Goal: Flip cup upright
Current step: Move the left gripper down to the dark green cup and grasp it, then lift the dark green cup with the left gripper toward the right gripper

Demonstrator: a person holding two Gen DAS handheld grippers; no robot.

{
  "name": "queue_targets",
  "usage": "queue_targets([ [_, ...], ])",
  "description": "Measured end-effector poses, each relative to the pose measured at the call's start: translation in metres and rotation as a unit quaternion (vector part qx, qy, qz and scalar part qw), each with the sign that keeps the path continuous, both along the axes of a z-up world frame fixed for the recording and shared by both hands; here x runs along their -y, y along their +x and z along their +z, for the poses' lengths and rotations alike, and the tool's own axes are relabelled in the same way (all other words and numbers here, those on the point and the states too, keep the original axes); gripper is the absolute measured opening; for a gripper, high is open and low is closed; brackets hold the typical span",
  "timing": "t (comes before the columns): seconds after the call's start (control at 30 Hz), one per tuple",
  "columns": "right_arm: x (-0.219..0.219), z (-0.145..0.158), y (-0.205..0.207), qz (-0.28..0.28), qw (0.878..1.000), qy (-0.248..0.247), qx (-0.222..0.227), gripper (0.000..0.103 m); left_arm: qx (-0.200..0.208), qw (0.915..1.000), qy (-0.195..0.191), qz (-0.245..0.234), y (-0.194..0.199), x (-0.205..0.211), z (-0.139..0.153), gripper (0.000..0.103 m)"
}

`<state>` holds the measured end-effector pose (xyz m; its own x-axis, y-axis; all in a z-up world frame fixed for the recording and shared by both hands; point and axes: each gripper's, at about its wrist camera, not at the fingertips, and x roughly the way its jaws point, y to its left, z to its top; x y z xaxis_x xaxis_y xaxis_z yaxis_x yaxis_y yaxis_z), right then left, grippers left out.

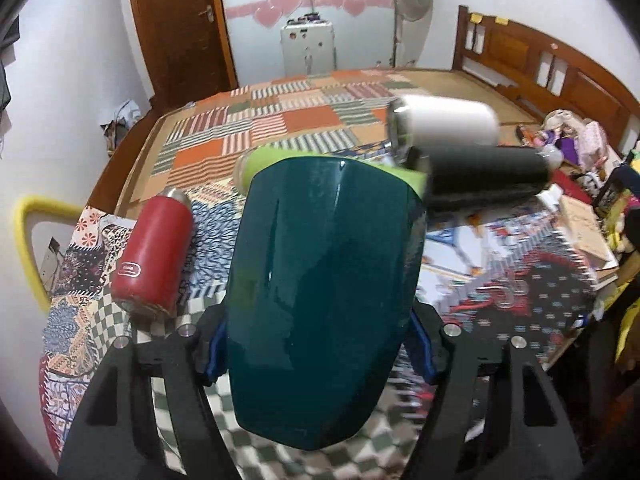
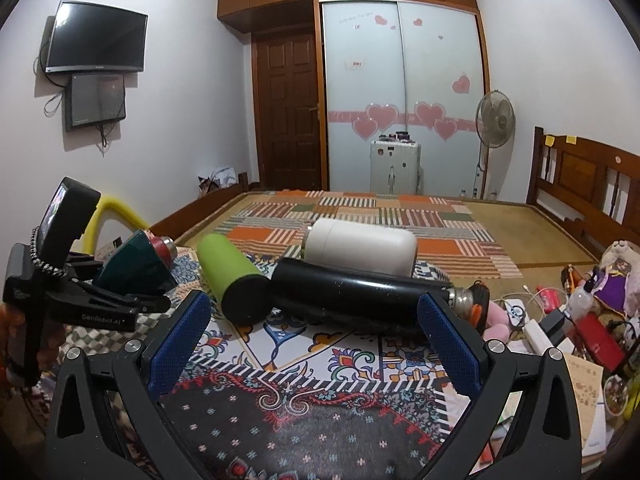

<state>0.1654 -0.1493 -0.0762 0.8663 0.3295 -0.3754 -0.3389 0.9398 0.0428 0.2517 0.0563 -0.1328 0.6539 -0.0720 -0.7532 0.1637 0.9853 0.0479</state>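
Teal cup [image 1: 324,300] clamped between left gripper [image 1: 320,344] fingers, held above patterned cloth [image 2: 320,360]; red bottle [image 1: 154,252] lying just left; green bottle [image 2: 236,280], black bottle [image 2: 360,292], white bottle [image 2: 360,246] lying beyond; right gripper [image 2: 316,344] spread wide, holding nothing.

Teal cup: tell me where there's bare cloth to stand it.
Free: the patterned cloth between the right tool and the lying black bottle. Crowded: green, white and red bottles beyond; clutter rightward.
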Motion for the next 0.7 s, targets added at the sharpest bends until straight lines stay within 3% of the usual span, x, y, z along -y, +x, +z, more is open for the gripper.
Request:
queue_targets([
  [0.3, 0.011, 0.014, -0.027, -0.005, 1.000, 0.002, 0.021, 0.103, 0.010, 0.9992, -0.010, -0.037, -0.027, 0.049, 0.003, 0.070],
  [0.7, 0.021, 0.003, -0.027, -0.013, 1.000, 0.000, 0.008, 0.103, -0.035, 0.9976, -0.017, -0.056, -0.019, 0.090, -0.041, 0.070],
])
